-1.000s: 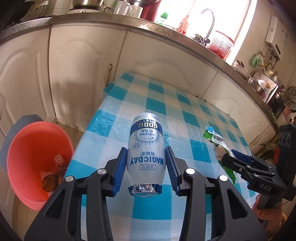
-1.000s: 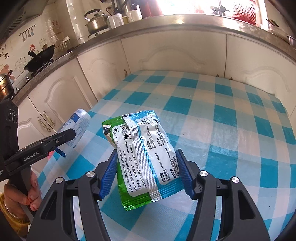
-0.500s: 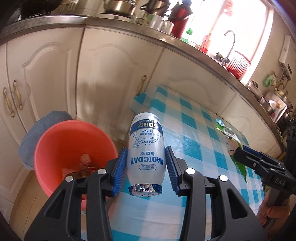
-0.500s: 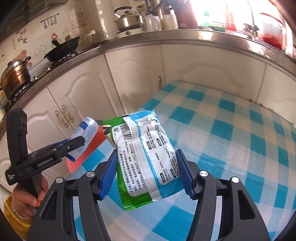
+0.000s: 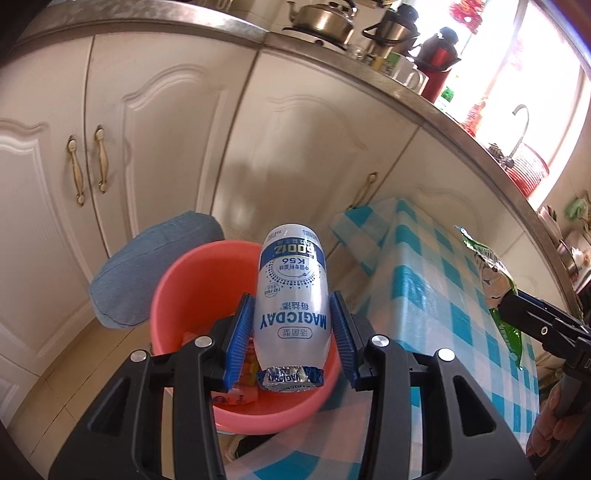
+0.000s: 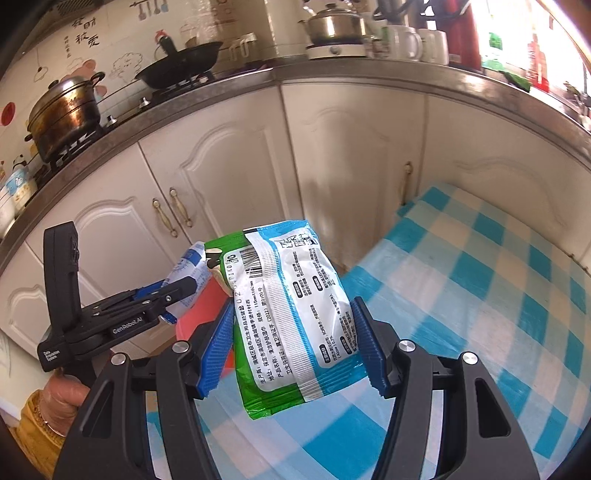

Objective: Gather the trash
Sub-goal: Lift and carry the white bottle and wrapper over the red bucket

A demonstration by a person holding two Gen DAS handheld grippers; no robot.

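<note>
Carrying is the step in hand: the left hand-held gripper (image 5: pixel 291 332) pinches a white-and-blue plastic drink bottle (image 5: pixel 292 302) above the round salmon-pink plastic bin (image 5: pixel 177 280) on the floor; the right hand-held gripper (image 6: pixel 293 345) clamps a green-and-white foil wipes packet (image 6: pixel 291 310) over the blue-checked worktop (image 6: pixel 480 295) edge. Next calls for spreading the left jaws over the bin, then bringing the packet across

Count, both wrist views:
- MAGICDAY bottle (image 5: pixel 293 306): 1
- green-and-white wipes packet (image 6: pixel 295 314): 1
- pink bucket (image 5: pixel 192 280): 1; wrappers inside, number unclear
- grippers: 2, left gripper (image 5: pixel 293 332), right gripper (image 6: pixel 291 350)
- blue cushion (image 5: pixel 147 269): 1
- checked tablecloth (image 6: pixel 480 295): 1
- kettle (image 5: pixel 325 18): 1
- wok (image 6: pixel 181 61): 1
- lidded stockpot (image 6: pixel 64 114): 1
</note>
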